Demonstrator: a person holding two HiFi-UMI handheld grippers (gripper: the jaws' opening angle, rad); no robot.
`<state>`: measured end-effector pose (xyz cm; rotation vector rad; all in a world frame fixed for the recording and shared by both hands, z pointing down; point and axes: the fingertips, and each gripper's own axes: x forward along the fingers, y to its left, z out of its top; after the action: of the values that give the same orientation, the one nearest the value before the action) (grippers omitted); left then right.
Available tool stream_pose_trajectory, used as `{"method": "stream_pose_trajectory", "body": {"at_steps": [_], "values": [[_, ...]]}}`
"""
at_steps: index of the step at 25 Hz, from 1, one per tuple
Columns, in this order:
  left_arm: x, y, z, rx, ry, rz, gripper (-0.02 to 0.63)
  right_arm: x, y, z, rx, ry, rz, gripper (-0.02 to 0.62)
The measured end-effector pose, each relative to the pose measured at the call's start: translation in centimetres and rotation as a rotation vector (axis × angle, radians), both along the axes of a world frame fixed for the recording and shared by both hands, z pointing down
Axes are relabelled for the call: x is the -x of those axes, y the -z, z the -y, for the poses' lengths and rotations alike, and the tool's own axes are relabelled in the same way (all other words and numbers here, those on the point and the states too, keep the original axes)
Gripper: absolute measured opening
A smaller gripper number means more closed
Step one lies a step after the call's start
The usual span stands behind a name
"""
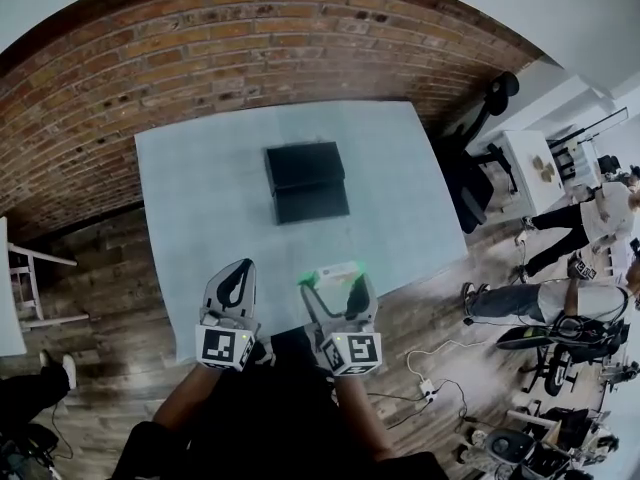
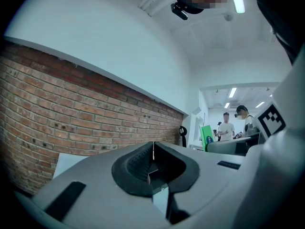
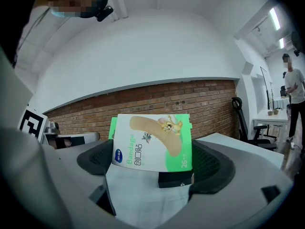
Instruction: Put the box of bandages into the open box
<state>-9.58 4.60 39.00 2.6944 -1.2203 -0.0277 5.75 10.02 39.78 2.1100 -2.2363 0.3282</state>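
The green and white box of bandages (image 3: 152,143) sits between the jaws of my right gripper (image 3: 153,163), which is shut on it; in the head view that box (image 1: 335,271) is held over the table's near edge. The open black box (image 1: 306,180) lies in the middle of the pale table (image 1: 200,208), and shows as a dark block (image 3: 175,179) just beyond the bandage box. My left gripper (image 1: 234,287) hovers at the table's near edge, left of the right gripper (image 1: 336,286), its jaws closed together with nothing between them (image 2: 153,152).
A brick wall (image 1: 150,58) runs behind the table. A black office chair (image 1: 470,158) stands at the table's right side. People stand and sit by desks at the far right (image 1: 590,228). Cables and a power strip (image 1: 428,388) lie on the wooden floor.
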Motion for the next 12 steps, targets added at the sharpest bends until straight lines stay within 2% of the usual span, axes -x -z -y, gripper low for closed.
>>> {"method": "stream_pose_trajectory", "body": {"at_steps": [12], "values": [[-5.0,-1.1,4.3,0.028,0.077,0.003,0.032,-4.5,-1.8,5.7,0.036,0.084,0.046,0.514]]}}
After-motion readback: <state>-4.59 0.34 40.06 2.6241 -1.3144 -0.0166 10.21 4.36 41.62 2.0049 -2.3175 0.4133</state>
